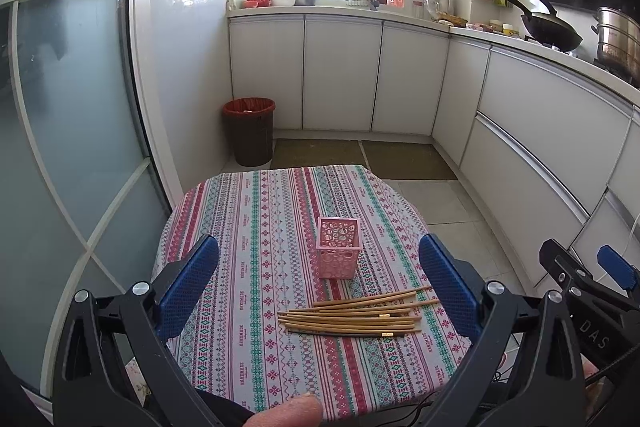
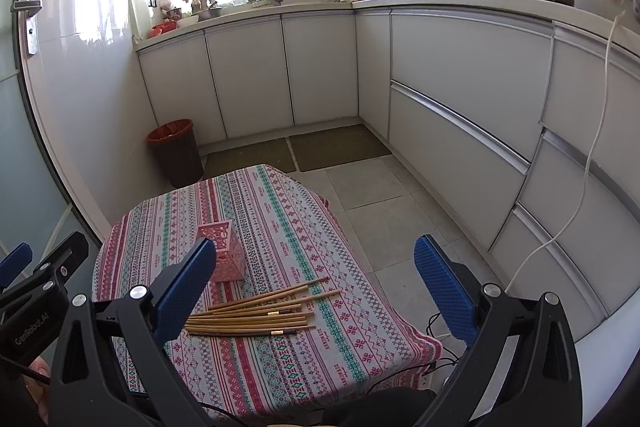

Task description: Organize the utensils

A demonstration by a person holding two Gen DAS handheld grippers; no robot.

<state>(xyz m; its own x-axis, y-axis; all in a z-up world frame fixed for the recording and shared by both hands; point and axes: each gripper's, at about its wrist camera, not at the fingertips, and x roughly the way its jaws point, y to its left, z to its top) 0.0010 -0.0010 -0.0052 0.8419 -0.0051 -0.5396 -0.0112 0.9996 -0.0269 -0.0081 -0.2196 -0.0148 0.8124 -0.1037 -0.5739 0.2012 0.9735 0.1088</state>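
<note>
Left wrist view: your left gripper (image 1: pixel 318 285) is spread wide and holds nothing; the chopsticks (image 1: pixel 354 315) lie in a loose bundle on the table (image 1: pixel 240 227), just in front of the upright pink holder (image 1: pixel 338 247).
Right wrist view: your right gripper (image 2: pixel 316 287) is also wide and empty; the chopsticks (image 2: pixel 260 315) lie near the holder (image 2: pixel 226 251).

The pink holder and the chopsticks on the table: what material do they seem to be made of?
The pink holder looks like moulded plastic with a matte finish: its walls are pierced with round holes in a uniform colour. The chopsticks look like bamboo or light wood, tan and slightly glossy; two have dark ends with a gold band, possibly lacquer. Neither material can be confirmed from here.
</note>
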